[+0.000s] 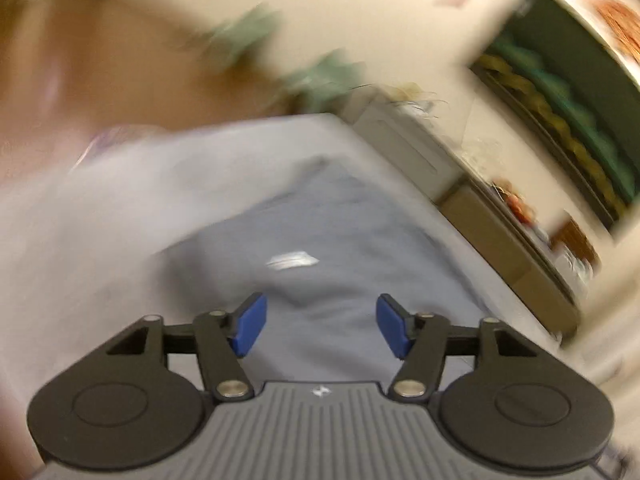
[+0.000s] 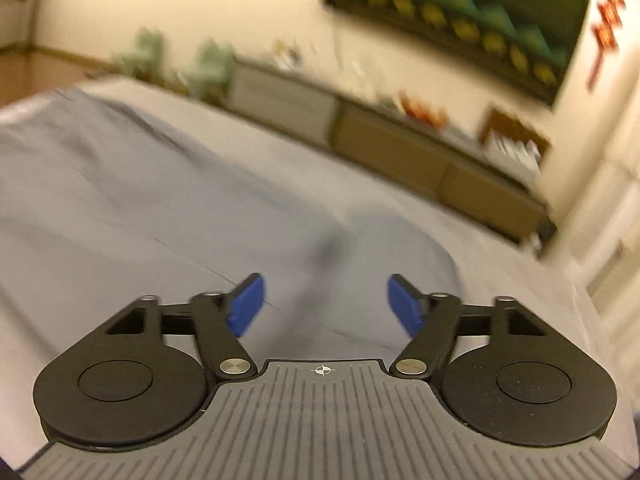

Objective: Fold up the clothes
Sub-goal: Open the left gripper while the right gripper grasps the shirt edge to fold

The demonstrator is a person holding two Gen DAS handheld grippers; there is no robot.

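A grey-blue garment (image 1: 320,240) lies spread on a pale bed sheet (image 1: 100,208), with a small white label (image 1: 292,260) near its middle. My left gripper (image 1: 320,324) is open and empty, held just above the garment. In the right wrist view the same garment (image 2: 140,200) stretches to the left, with a rounded edge (image 2: 400,248) ahead. My right gripper (image 2: 326,306) is open and empty, above that edge. Both views are blurred by motion.
The bed sheet (image 2: 500,280) runs to the right edge of the bed. A low cabinet (image 2: 400,152) with clutter on top stands along the far wall under a dark framed picture (image 2: 460,12). Green chairs (image 2: 208,64) stand at the back left.
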